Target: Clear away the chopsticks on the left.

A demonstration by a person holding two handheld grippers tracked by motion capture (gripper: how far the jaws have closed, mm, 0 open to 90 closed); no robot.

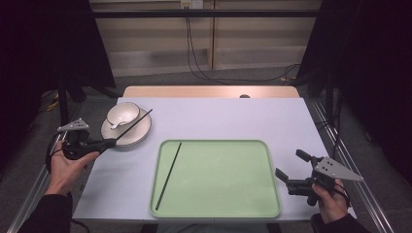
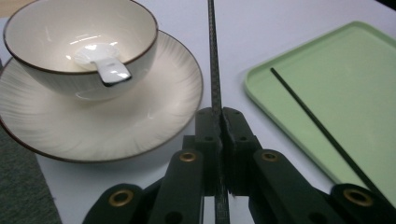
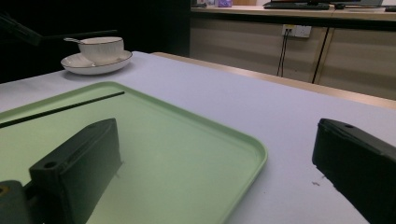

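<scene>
Left gripper view: left claw (image 2: 219, 116) clamped on thin black chopstick (image 2: 214, 56); spoon (image 2: 105, 65) in bowl (image 2: 84, 42). High view: right claw (image 1: 287, 167) wide open, empty; second chopstick (image 1: 168, 175) lies on green tray (image 1: 272, 194).

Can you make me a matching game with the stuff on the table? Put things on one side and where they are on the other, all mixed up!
Things:
1. white spoon
2. bowl
3. chopstick on the tray
4. other chopstick

Places:
A. pinched in the left gripper
B. lying on the green tray
C. inside the bowl
D. standing on the plate

Pairs: 1-C, 2-D, 3-B, 4-A
</scene>
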